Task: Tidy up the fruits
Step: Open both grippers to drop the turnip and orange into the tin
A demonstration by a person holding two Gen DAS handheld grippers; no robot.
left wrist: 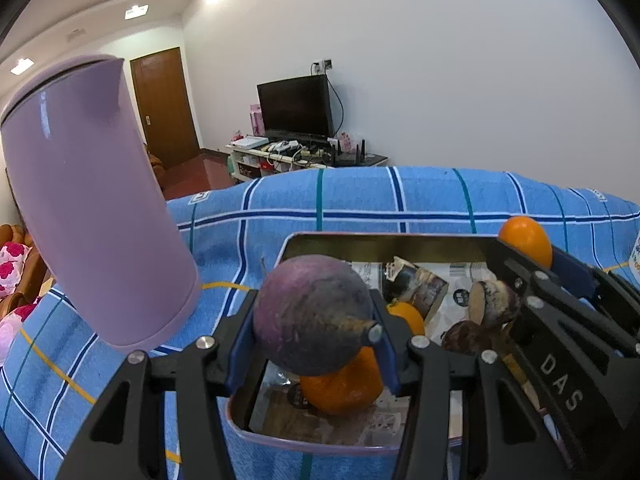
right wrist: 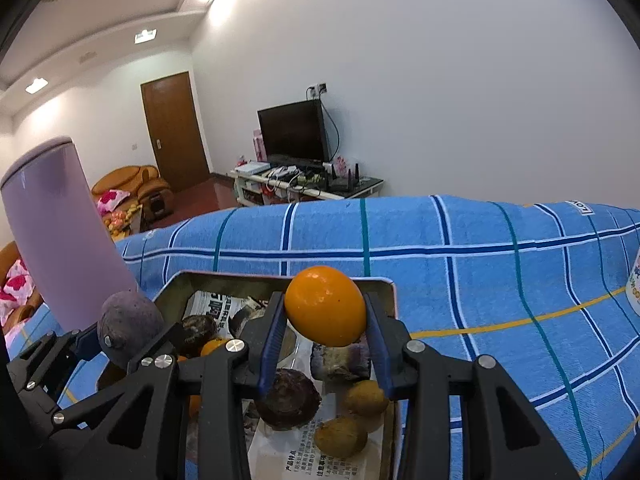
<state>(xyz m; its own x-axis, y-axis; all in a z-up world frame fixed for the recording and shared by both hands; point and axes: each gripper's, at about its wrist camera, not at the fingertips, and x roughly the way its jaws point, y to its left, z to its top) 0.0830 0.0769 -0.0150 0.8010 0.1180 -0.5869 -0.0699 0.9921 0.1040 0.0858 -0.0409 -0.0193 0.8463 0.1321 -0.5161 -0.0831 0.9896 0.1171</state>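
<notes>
My left gripper (left wrist: 314, 322) is shut on a round purple fruit (left wrist: 308, 312), held over the near left part of a metal tray (left wrist: 384, 242) lined with newspaper. My right gripper (right wrist: 326, 316) is shut on an orange (right wrist: 326, 306) above the tray's (right wrist: 224, 280) far right side. That orange (left wrist: 526, 240) and the right gripper's black frame show at the right of the left wrist view. The purple fruit (right wrist: 130, 330) shows at the left of the right wrist view. In the tray lie oranges (left wrist: 340, 388), dark purple fruits (right wrist: 288, 398) and brownish kiwis (right wrist: 366, 398).
A tall lilac cup (left wrist: 92, 208) stands just left of the tray on the blue checked cloth (right wrist: 500, 280). A white printed container (right wrist: 634, 284) is at the right edge. Beyond the table are a TV stand, a door and an armchair.
</notes>
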